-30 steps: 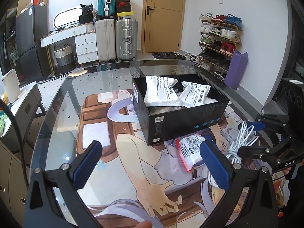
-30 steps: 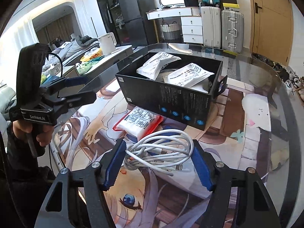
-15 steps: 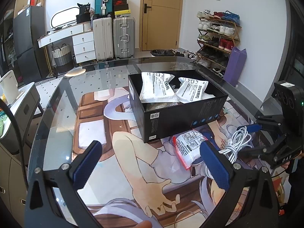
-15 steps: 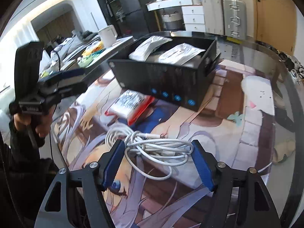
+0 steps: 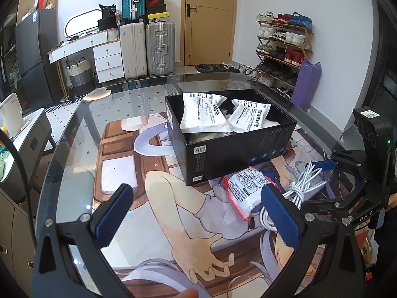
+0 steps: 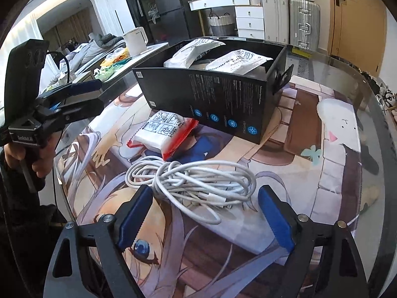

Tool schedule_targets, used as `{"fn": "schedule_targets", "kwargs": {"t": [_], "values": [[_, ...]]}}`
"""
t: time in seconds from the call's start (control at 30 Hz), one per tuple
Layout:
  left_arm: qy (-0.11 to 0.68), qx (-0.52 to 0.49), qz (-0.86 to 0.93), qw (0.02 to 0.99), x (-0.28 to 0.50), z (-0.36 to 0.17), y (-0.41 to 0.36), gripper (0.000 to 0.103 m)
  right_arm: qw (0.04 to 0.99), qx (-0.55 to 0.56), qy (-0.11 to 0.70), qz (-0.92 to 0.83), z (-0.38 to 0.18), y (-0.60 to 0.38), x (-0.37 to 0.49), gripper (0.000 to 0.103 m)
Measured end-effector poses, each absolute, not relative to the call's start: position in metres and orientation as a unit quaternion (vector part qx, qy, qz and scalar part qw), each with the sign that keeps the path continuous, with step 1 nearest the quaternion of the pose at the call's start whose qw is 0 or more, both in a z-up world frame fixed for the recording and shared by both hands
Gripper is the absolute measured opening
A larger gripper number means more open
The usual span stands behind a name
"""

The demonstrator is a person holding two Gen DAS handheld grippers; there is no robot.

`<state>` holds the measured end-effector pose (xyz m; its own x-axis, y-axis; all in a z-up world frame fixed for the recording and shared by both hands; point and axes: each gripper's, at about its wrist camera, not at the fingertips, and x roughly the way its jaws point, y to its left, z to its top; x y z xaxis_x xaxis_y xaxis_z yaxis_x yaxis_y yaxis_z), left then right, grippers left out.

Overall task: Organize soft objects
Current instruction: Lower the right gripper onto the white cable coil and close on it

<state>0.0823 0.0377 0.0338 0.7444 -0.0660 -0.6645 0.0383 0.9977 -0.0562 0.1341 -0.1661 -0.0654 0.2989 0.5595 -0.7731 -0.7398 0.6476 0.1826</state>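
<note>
I see right gripper (image 6: 203, 217) jaws opening, blue pads clear of white cable bundle (image 6: 196, 182), which lies on glass table (image 6: 372, 129) between and just ahead of fingers. Past cable, red-edged white packet (image 6: 163, 130) flat on table, touching front of black box (image 6: 223, 99). Inside box, two white pouches (image 6: 235, 60). Off to my left, left gripper (image 5: 196, 221) hovers over table, jaws wide apart, nothing between.
</note>
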Motion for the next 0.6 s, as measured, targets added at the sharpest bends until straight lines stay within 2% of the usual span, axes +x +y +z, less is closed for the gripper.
{"fn": "schedule_targets", "kwargs": {"t": [0.37, 0.6], "values": [[0.357, -0.019, -0.028, 0.934, 0.082, 0.034, 0.037, 0.103, 0.777, -0.155, 0.412, 0.449, -0.061, -0.158, 0.114, 0.088], [0.357, -0.018, -0.032, 0.934, 0.081, 0.033, 0.037, 0.103, 0.813, -0.124, 0.374, 0.429, -0.05, -0.161, 0.121, 0.088]]}}
